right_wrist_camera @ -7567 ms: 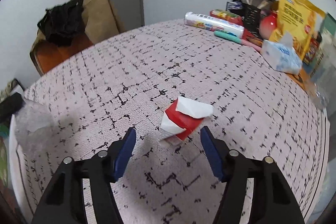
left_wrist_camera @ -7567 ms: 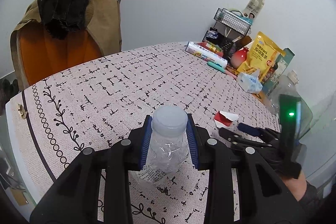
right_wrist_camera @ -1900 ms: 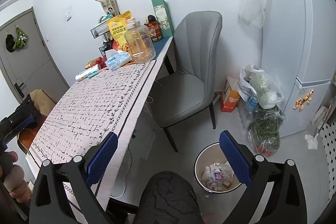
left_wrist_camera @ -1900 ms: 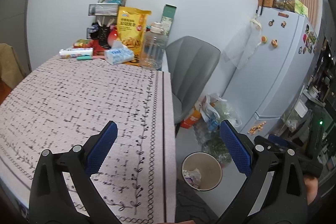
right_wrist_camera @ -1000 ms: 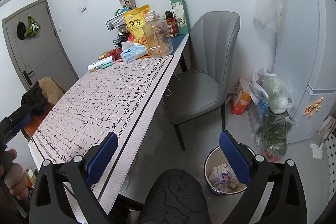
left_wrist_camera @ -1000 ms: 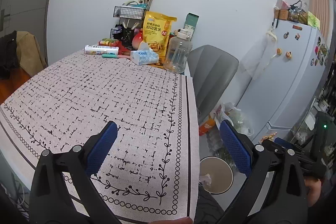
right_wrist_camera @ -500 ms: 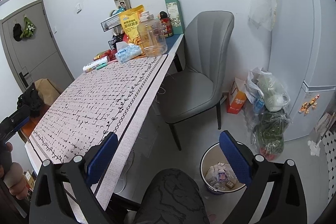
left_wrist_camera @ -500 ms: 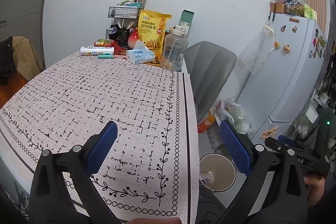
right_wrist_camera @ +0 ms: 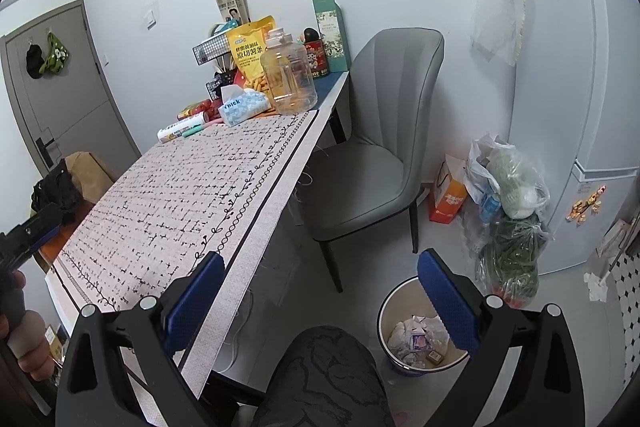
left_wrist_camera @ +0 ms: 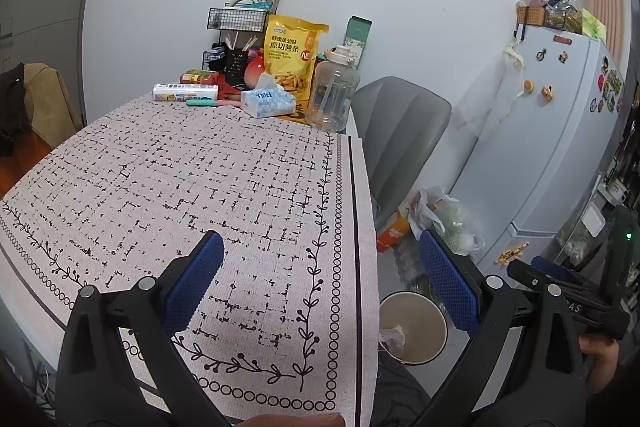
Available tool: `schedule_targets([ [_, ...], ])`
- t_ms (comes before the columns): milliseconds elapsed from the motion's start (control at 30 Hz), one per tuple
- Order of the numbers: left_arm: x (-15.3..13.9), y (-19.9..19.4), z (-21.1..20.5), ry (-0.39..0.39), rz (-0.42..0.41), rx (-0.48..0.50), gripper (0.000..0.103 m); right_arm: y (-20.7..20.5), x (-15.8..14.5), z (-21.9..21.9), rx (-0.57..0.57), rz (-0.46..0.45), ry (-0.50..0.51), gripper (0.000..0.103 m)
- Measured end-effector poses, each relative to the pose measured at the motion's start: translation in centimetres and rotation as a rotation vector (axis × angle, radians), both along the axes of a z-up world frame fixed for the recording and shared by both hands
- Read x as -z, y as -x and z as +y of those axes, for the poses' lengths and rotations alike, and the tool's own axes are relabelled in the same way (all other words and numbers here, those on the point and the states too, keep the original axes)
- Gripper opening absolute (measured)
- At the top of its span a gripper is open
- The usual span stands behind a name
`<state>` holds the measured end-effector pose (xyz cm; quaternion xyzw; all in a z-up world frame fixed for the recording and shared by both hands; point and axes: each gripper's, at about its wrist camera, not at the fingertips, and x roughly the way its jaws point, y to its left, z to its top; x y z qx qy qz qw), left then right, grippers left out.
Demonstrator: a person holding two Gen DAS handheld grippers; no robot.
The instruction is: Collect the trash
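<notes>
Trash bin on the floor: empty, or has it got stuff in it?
Partly filled. The right wrist view looks down into the trash bin and shows crumpled wrappers on its bottom, well below the rim.

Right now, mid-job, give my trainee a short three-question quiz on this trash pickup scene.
1. True or false: the left hand-held gripper holds a bottle.
2. Where is the trash bin? A) on the table B) on the floor beside the grey chair C) on the fridge
3. Fill in: the open middle of the tablecloth shows ___ trash.

Key:
1. False; both it and the right hand-held gripper stand open with nothing between the pads.
2. B; crumpled wrappers lie inside.
3. No; things stand only at the far end, such as the tissue pack.
</notes>
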<state>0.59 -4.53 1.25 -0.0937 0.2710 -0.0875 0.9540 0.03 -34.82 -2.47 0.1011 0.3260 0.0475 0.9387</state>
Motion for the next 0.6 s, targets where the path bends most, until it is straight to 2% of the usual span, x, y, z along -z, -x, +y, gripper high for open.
schedule_targets([
  [600, -0.07, 0.42, -0.03, 0.005, -0.004, -0.002, 0.097, 0.04, 0.02, 0.26, -0.004, -0.005, -0.004, 0.095],
])
